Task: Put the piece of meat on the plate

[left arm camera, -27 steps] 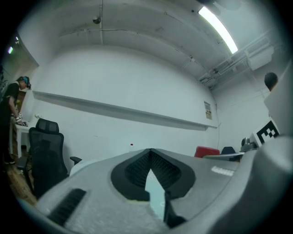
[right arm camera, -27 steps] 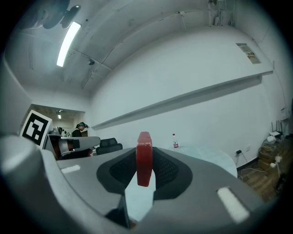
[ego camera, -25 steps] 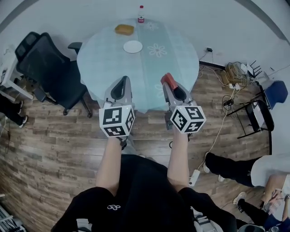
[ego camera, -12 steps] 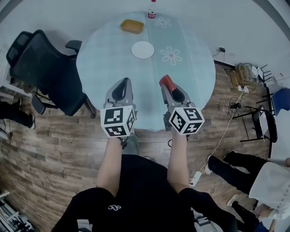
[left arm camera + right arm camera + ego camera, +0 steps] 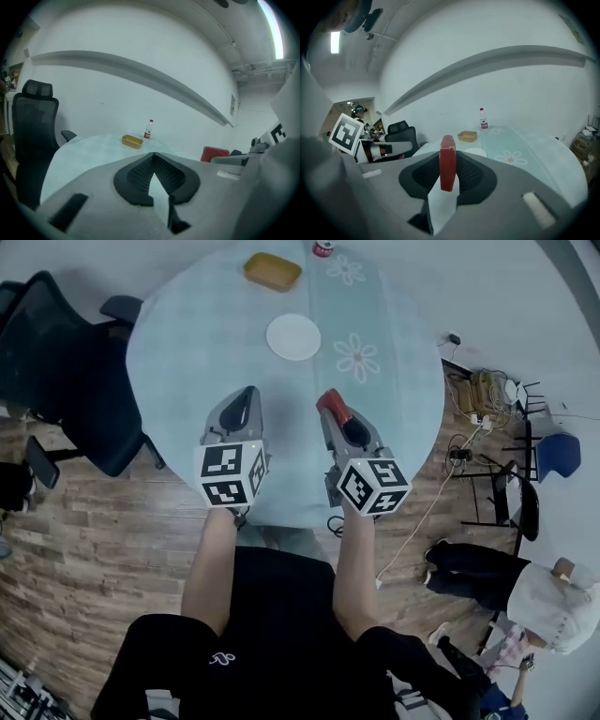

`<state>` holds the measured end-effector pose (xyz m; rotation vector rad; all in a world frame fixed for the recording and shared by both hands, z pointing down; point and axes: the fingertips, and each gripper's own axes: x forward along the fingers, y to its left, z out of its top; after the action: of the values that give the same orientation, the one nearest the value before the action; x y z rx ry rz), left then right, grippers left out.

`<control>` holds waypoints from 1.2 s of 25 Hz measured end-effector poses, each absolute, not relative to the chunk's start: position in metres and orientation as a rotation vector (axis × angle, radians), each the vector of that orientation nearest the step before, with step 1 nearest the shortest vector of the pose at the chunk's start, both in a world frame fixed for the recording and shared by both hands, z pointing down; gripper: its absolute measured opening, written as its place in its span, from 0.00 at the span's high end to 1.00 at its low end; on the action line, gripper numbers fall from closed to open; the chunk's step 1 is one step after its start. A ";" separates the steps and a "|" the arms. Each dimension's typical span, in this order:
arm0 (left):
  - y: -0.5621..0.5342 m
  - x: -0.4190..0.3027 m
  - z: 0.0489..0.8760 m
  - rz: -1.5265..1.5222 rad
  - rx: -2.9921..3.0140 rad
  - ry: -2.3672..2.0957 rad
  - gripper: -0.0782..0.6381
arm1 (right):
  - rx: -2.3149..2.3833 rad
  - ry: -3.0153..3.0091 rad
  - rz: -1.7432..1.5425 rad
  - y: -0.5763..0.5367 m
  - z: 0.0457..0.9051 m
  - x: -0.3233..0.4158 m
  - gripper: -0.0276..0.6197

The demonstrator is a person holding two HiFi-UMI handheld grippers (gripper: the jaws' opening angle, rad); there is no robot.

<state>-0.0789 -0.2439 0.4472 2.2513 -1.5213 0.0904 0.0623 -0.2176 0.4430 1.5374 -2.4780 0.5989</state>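
The piece of meat point(image 5: 335, 408) is a flat red slab, and my right gripper point(image 5: 332, 414) is shut on it, holding it on edge above the near part of the round table point(image 5: 187, 343). In the right gripper view the meat point(image 5: 447, 162) stands upright between the jaws, with the white plate point(image 5: 476, 152) just beyond it. The plate point(image 5: 293, 337) is empty and lies on the teal cloth, farther in than both grippers. My left gripper point(image 5: 246, 395) hovers beside the right one, over the table's near edge. Its jaws meet at the tip point(image 5: 152, 155) with nothing between them.
A yellow-brown tray point(image 5: 273, 271) and a small bottle point(image 5: 323, 247) stand at the table's far side. A black office chair point(image 5: 56, 371) is left of the table. Cables point(image 5: 483, 390), a folding chair point(image 5: 525, 493) and a seated person point(image 5: 525, 592) are on the right.
The table has come closer and lower in the head view. Both grippers have moved forward from in front of its edge to above its near part, the meat still held.
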 end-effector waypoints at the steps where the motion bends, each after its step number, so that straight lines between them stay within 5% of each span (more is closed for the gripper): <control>1: -0.249 -0.075 0.451 0.093 2.249 -1.508 0.90 | 1.546 -2.461 0.614 -0.225 0.446 0.068 0.80; 30: -0.344 -0.069 0.502 0.193 2.053 -1.577 0.90 | 1.020 -2.259 1.033 -0.418 0.603 0.049 0.80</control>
<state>-0.0689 -0.3440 0.5019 2.0529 -1.5766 0.1934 0.0495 -0.4183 0.6032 1.0203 -2.2586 1.0335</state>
